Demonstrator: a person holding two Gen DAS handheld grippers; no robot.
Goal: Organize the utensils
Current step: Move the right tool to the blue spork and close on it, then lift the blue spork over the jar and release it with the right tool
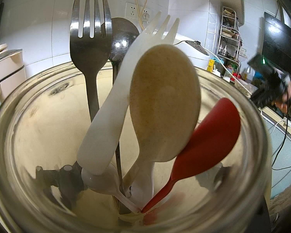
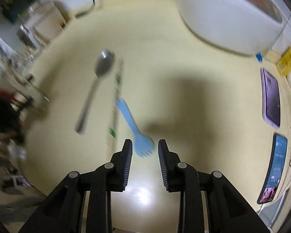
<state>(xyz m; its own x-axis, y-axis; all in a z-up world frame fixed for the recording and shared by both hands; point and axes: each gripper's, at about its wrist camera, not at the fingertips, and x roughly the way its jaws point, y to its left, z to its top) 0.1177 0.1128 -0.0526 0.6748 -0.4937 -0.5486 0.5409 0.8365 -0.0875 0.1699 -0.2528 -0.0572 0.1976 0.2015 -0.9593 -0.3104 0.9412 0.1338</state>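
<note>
In the left wrist view a glass jar [image 1: 15, 128] fills the frame. It holds a metal fork [image 1: 91, 44], a dark metal spoon [image 1: 124, 36], a white plastic fork [image 1: 114, 104], a beige spoon [image 1: 164, 101], a red spoon [image 1: 209, 137] and a small white spoon [image 1: 102, 180]. The left gripper's fingers [image 1: 64, 178] show through the glass on both sides of the jar. My right gripper [image 2: 145, 151] is open above the counter, with the tines of a blue plastic fork [image 2: 133, 128] between its fingertips. A metal spoon [image 2: 99, 77] and wrapped chopsticks [image 2: 116, 95] lie to its left.
A white rice cooker [image 2: 229, 13] stands at the back right of the cream counter [image 2: 164, 48]. Two phones [image 2: 271, 99] lie at the right edge, with a yellow box [image 2: 289, 60] behind them. A white appliance [image 1: 3, 71] and a metal rack [image 1: 229, 33] stand by the tiled wall.
</note>
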